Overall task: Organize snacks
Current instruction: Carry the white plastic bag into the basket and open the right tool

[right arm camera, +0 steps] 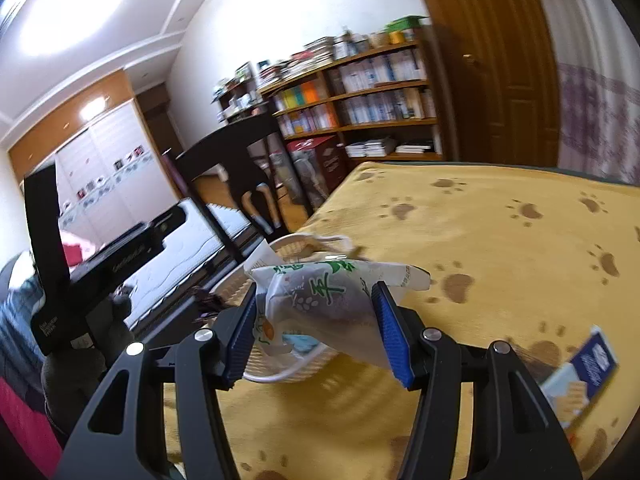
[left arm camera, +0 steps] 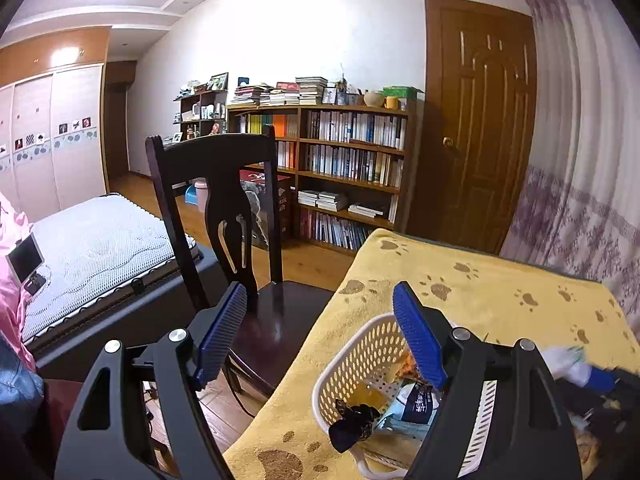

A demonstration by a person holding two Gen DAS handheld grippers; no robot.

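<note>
– Bedroom: bookshelf [left arm camera: 320, 160] and door [left arm camera: 480, 120] at the far wall, bed [left arm camera: 100, 248] on the left, dark chair [left arm camera: 224, 208] between bed and bench. What covers the bench?

– Yellow paw-print cloth [left arm camera: 480, 292]. A white perforated basket [left arm camera: 360, 356] sits at the bench's near left edge, just beside the chair seat.

– Contents?

– Several packets; a dark wrapper [left arm camera: 354, 420] and a pale blue packet [left arm camera: 400, 416] show. The rest is hidden.

– Left tool [left arm camera: 320, 336]?

– Spread wide, nothing between its blue pads [left arm camera: 222, 332]; the right finger hangs over the basket.

– Right tool [right arm camera: 316, 332]?

– Pinching a white snack bag [right arm camera: 320, 296] with green lettering, held above the basket's near rim [right arm camera: 280, 376]. Frame is blurred.

– Anything else on the bench?

– A blue-and-white packet [right arm camera: 580, 372] lies loose at the near right, well apart from the basket.
</note>
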